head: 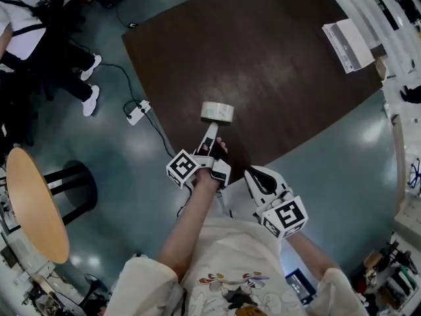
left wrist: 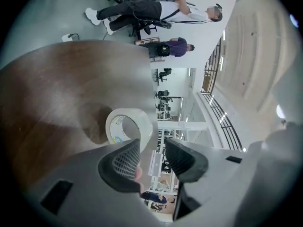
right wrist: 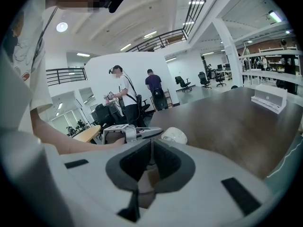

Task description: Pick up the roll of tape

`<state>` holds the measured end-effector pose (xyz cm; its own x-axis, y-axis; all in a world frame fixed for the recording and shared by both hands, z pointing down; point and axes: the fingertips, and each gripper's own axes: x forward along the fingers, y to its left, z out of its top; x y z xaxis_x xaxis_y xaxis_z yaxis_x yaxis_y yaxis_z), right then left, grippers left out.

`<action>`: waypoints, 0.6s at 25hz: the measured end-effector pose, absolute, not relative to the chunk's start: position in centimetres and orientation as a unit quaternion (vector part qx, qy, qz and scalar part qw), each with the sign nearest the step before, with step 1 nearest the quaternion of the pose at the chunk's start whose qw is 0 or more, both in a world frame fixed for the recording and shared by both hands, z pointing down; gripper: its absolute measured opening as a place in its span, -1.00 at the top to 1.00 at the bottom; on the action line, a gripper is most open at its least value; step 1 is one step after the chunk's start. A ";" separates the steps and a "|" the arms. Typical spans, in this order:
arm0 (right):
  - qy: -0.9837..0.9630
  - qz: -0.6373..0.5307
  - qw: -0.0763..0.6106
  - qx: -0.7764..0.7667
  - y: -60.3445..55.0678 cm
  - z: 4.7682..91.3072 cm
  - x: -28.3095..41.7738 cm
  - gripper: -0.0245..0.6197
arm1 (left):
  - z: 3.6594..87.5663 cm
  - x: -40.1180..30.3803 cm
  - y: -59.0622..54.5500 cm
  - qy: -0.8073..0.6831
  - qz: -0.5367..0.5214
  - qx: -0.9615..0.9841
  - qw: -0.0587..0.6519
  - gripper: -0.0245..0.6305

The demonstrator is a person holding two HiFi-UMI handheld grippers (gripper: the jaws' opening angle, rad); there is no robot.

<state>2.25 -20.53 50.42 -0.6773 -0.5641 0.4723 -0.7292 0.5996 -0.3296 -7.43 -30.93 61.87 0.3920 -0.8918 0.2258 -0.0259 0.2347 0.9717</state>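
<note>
At the far left of the head view, a round wooden tabletop (head: 33, 203) is standing on the grey floor beside a black stool (head: 75, 189). Above them a seated person (head: 39, 51) in white shoes is showing at the picture's edge. A white power strip (head: 138, 112) is lying on the floor just off the left edge of the dark brown desk (head: 263, 51).

The roll of tape (head: 217, 111) is sitting on the desk close to that left edge, toward the corner nearest the wearer, and seems to be lying flat. Nothing is touching it.

The left gripper (head: 210, 131) is reaching in over the same edge and pointing at the roll. In the left gripper view its jaws are standing apart (left wrist: 152, 148), with only air between the pads. The roll (left wrist: 128, 126) is lying just ahead of the tips, a little to the side of the gap and not inside it.

The right gripper (head: 253, 174) is hanging back by the desk's near corner, well apart from the roll. Its jaws (right wrist: 151, 148) are resting together, leaving only a thin slit, and are gripping nothing. Its camera is catching the roll (right wrist: 174, 135) beyond the tips.

Far to the right, a white box (head: 347, 45) is resting near the desk's far right edge.
</note>
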 end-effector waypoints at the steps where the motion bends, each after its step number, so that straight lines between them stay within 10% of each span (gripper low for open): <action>1: -0.879 0.256 0.163 0.368 -21.0 50.6 2.2 0.90 | 62.4 -7.5 -31.4 -0.442 -0.328 0.520 0.653 0.44; 15: -0.867 0.277 0.171 0.377 -24.5 52.3 2.1 0.90 | 65.5 -7.2 -36.0 -0.424 -0.353 0.507 0.663 0.35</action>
